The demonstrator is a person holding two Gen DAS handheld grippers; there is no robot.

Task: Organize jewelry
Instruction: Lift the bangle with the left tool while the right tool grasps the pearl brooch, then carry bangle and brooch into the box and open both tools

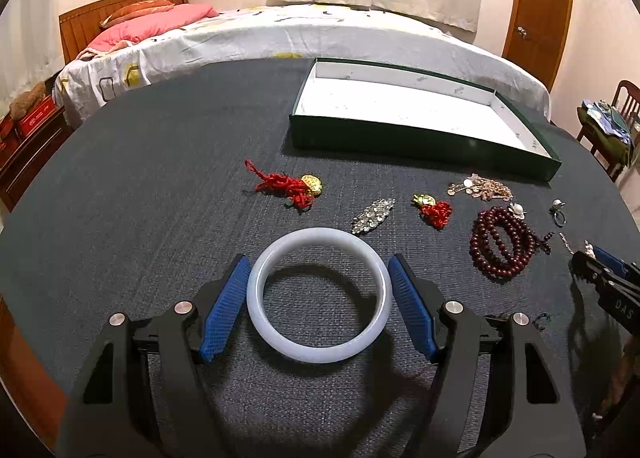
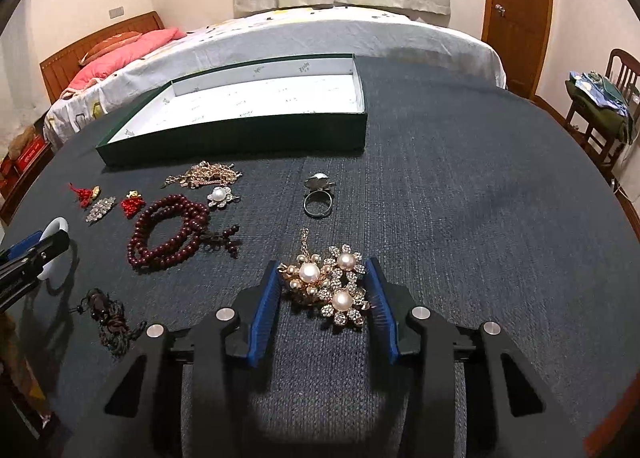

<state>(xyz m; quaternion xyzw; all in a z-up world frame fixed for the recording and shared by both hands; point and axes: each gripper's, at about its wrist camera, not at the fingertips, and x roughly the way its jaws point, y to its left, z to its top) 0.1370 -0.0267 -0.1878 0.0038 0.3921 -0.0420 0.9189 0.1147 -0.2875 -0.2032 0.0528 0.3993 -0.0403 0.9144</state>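
Note:
A pale white bangle sits between the blue pads of my left gripper, which is shut on it; both pads press its outer rim. It hangs just above the dark cloth and throws a shadow. My right gripper is shut on a cluster of pearl flower brooches, a gold one on the left and silver ones on the right. Each pad touches a side of the cluster, which lies on the cloth. An open green box with a white inside stands beyond.
Loose on the cloth are dark red beads, a ring, a gold chain pile, a small pearl flower, two red knot charms, a crystal brooch and a dark cord. A bed lies behind and a chair stands at the right.

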